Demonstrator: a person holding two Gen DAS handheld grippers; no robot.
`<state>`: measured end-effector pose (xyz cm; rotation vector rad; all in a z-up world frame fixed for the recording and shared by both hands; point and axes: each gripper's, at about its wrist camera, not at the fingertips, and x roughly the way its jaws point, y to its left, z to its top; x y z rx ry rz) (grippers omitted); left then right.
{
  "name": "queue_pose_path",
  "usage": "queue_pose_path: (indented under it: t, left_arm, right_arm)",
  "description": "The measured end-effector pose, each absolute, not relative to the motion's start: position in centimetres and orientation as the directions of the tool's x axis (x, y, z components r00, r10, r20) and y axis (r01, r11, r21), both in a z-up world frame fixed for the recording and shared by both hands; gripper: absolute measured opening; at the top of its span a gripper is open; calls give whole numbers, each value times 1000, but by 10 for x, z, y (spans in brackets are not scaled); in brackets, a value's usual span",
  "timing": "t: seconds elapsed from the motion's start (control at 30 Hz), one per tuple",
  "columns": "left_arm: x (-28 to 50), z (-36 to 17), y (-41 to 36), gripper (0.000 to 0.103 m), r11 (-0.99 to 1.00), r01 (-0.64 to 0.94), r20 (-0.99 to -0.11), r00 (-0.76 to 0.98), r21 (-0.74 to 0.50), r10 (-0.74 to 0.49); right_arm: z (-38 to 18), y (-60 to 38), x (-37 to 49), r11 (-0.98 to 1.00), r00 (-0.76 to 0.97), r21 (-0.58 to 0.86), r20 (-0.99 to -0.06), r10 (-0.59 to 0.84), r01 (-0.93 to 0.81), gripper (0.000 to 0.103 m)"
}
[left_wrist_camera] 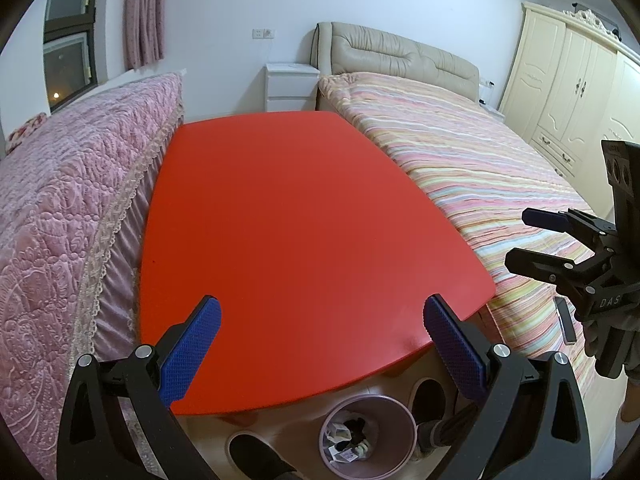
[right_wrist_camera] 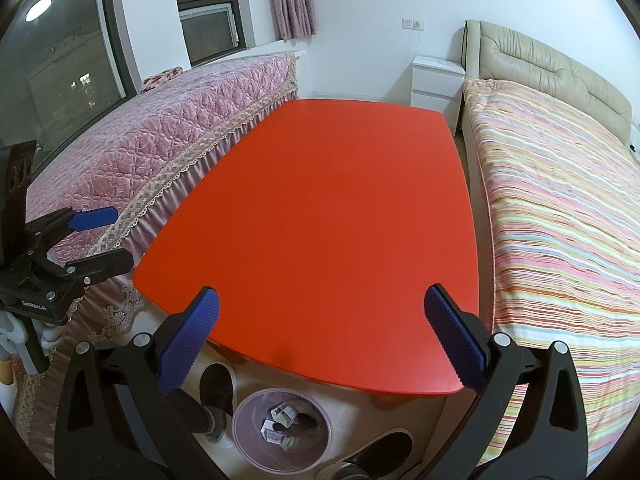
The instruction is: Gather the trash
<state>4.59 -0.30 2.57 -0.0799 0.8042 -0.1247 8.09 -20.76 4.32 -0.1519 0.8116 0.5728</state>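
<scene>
Both grippers hover above the near edge of the red table (left_wrist_camera: 304, 216), and there's nothing on that tabletop at all. The left gripper (left_wrist_camera: 320, 344) has its blue pads spread wide with nothing between them. Same story for the right gripper (right_wrist_camera: 320, 340): fingers well apart, holding nothing.

Look down, just below the near edge of the table: the pink trash bin (right_wrist_camera: 280, 428) sits on the floor between the person's dark shoes (right_wrist_camera: 218, 390). Inside it lie crumpled wrappers and scraps of paper (right_wrist_camera: 282, 414), plus some dark bits I can't make out.

By my read, the collecting step looks finished or very nearly so, since no litter shows on the table, on the striped bed (right_wrist_camera: 560, 220) to the right or on the pink quilted cover (right_wrist_camera: 168, 148) to the left. One dark slim object (left_wrist_camera: 565, 320) rests on the striped bed near the right gripper; it looks like a phone rather than rubbish, though I can't be sure.

The next move, I'd say, calls for a scan of the room for any leftover scraps; failing that, both grippers simply pull back and rest.
</scene>
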Motion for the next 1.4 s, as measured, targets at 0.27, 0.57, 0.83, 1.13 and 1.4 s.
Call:
queue_pose_path:
  t: [0.27,0.57,0.83,1.13,1.4]
  left_arm:
    - [45,25,-3,97,990,79,-714,685,-119,-141]
    - [46,24,-4,97,990,83,-714,685,-117,-142]
    - [47,25,-5,97,989,88,-715,684,-115,-144]
    - [48,26,-6,97,989,91,-715,684,-113,-145]
    - [48,26,-6,97,989,94,-714,684,-117,-149]
  right_arm:
    - [42,-207,81,838,544,86,-723,425,-539,100]
    - [38,-208,81,837,542,85,-726,424,-540,100]
    - [37,-207,80,838,540,86,-728,422,-539,100]
    - [37,-207,80,838,539,86,-729,421,-539,100]
    - [35,-207,80,838,538,86,-731,420,-539,100]
